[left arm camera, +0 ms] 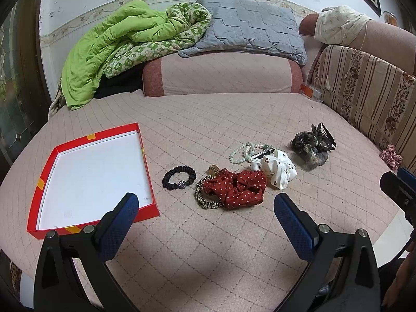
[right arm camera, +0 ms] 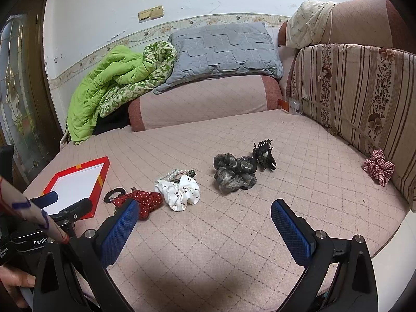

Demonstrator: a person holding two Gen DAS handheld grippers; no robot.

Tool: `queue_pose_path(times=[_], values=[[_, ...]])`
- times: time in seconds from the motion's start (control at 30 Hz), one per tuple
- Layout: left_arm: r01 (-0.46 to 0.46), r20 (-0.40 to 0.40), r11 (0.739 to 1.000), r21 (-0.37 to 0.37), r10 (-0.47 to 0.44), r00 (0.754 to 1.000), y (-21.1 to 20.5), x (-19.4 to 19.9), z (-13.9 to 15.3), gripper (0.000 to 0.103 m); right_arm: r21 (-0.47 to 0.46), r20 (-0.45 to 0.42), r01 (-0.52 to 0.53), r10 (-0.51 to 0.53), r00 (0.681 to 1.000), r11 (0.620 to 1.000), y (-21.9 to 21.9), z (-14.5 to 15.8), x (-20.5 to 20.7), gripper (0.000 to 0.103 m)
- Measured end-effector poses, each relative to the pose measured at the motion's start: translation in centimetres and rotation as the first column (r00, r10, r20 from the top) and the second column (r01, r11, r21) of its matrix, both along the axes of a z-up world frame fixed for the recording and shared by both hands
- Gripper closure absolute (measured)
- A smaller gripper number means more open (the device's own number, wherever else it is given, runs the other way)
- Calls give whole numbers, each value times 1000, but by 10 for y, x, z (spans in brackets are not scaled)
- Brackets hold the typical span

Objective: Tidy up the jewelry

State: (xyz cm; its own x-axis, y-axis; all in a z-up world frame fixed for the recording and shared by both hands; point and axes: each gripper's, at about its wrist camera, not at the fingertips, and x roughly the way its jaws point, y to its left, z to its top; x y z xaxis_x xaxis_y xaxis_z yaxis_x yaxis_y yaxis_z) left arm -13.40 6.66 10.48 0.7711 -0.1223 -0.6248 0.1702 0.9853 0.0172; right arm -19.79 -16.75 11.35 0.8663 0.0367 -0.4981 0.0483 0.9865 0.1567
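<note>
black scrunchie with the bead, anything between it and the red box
Nothing visible: the black fabric scrunchie with a beaded ball lies just right of the shallow red cardboard box, with only bare pink quilted cover between them.

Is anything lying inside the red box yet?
No. In the left wrist view the red box shows only its bare white bottom, and the hair ties and beads lie on the bed beside it.

Both grippers spread wide, nothing held.
Left gripper [left arm camera: 206, 202] and right gripper [right arm camera: 204, 209] level, pointing forward; blue finger pads [right arm camera: 292, 230] well apart.
</note>
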Motion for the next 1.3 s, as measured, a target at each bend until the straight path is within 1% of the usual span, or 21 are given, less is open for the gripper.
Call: queue_pose_path(times=[0.53, 0.73, 0.83, 0.87, 0.93, 1.03, 1.17, 1.3], values=[[-11, -9, 1000, 2, 11, 1000, 0, 5, -3, 0, -4, -14, -4, 4, 1000, 1000, 0, -5, 4, 0], [-21, -41, 1000, -3, 21, 999, 0, 16, -11, 0, 9, -34, -6, 6, 999, 1000, -2, -10, 10, 0], [-2, -61, 1000, -2, 1, 998, 3, 27, -12, 0, 17, -40, -2, 3, 999, 1000, -5, -11, 11, 0], [3, -69, 1000, -12, -4, 998, 7, 32, -12, 0, 20, -42, -2, 3, 999, 1000, -6, -11, 13, 0], [7, -109, 998, -61, -14, 994, 21, 51, -11, 0, 32, -54, -6, 8, 998, 999, -10, -13, 17, 0], [-12, -160, 992, -124, -8, 987, 41, 74, -12, 0, 54, -74, -10, 14, 997, 998, -16, -17, 27, 0], [-17, -249, 973, -228, -42, 967, 58, 103, -16, 4, 108, -94, 25, -14, 995, 994, -29, -22, 37, 0], [-13, -322, 952, -306, -91, 942, 61, 127, -26, 22, 170, -118, 52, -31, 992, 984, -39, -26, 43, 0]])
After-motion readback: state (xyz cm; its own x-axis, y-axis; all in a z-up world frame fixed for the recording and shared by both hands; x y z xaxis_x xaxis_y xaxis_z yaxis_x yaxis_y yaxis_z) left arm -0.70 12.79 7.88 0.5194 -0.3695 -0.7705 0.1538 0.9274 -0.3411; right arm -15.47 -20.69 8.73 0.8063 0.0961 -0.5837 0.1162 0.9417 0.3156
